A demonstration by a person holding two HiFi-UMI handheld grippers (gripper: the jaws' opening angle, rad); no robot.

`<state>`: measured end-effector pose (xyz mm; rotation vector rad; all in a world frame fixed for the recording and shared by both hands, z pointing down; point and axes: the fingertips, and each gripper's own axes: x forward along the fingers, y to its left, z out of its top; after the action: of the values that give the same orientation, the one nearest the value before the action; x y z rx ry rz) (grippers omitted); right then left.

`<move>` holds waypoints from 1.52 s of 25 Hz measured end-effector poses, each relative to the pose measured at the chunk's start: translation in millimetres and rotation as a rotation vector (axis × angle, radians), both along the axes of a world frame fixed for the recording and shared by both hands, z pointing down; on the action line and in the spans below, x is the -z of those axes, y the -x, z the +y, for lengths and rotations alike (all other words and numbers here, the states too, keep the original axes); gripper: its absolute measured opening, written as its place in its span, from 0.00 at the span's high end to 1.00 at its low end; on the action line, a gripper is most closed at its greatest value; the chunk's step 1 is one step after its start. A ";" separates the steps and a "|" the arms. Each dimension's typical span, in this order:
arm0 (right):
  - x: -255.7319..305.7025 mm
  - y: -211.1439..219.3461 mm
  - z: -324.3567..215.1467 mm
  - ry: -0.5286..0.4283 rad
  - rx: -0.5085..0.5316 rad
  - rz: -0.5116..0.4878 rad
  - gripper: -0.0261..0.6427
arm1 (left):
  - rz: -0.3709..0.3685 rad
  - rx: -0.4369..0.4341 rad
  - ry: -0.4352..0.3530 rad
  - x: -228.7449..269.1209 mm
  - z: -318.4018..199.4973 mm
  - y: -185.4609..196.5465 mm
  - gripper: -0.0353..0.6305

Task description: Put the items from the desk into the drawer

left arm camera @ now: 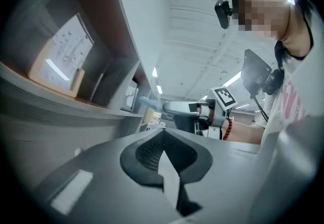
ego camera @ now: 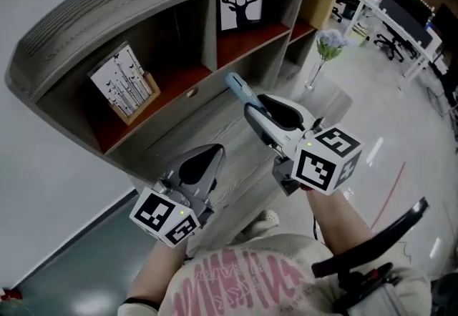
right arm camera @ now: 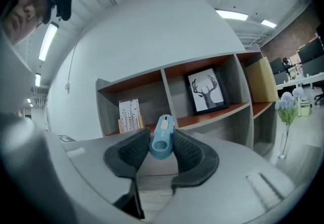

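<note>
Head view: grey wood-grain desk (ego camera: 215,132) under red-brown shelf cubbies; the right gripper (ego camera: 250,106) holds a pale blue plastic tube (ego camera: 235,84) that juts past its tips, above the desk. Left gripper view: the left gripper (left arm camera: 163,149) has ribbed black pads pressed together, nothing between. Right gripper view: the rounded, smooth tube sits clamped between both ribbed pads

A pale blue plastic item (right arm camera: 162,136) sits clamped level in the right hand-held gripper (right arm camera: 161,143).
</note>
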<state>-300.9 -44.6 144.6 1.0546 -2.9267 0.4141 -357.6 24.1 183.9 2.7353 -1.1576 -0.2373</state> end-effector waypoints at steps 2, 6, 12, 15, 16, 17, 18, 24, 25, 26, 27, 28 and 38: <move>-0.6 -23.2 11.0 0.003 0.014 -0.043 0.74 | -0.008 -0.035 -0.003 -0.9 -4.4 -28.9 0.92; -15.4 -72.3 34.0 0.003 0.035 -0.061 0.74 | -0.042 -0.095 0.000 -4.9 -7.8 -92.8 0.92; -44.1 -173.2 61.9 0.031 0.038 -0.046 0.74 | -0.024 -0.143 0.054 -25.2 -14.3 -198.5 0.92; -57.9 -233.4 70.8 0.059 -0.013 -0.064 0.74 | -0.032 -0.171 0.054 -35.2 -14.8 -255.1 0.92; -61.7 -253.4 71.8 0.065 -0.031 -0.068 0.74 | -0.033 -0.179 0.055 -38.7 -16.1 -272.7 0.92; -65.1 -272.8 72.9 0.068 -0.046 -0.069 0.74 | -0.029 -0.186 0.062 -42.6 -17.8 -289.4 0.92; -68.4 -291.2 74.1 0.069 -0.058 -0.070 0.74 | -0.021 -0.193 0.071 -46.6 -19.3 -305.5 0.92; -89.0 -379.3 90.2 0.078 -0.112 -0.089 0.74 | -0.027 -0.296 0.082 -68.2 -11.2 -404.6 0.92; -92.1 -391.6 93.0 0.079 -0.126 -0.094 0.74 | -0.038 -0.320 0.087 -72.5 -7.4 -419.6 0.92; -94.9 -403.0 95.6 0.082 -0.140 -0.103 0.74 | -0.050 -0.343 0.092 -76.2 -3.7 -433.0 0.92; -97.7 -413.2 97.7 0.086 -0.152 -0.115 0.74 | -0.065 -0.365 0.097 -79.6 -0.4 -444.8 0.92; -100.9 -421.9 98.9 0.092 -0.163 -0.127 0.74 | -0.080 -0.386 0.101 -83.1 2.5 -454.9 0.92; -168.7 -466.4 91.2 0.226 -0.247 -0.084 0.74 | -0.140 -0.550 0.193 -142.9 9.3 -514.7 0.92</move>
<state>165.5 46.6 313.3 1.3962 -2.7375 0.7907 157.1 33.5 326.8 2.7927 -0.3862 0.1312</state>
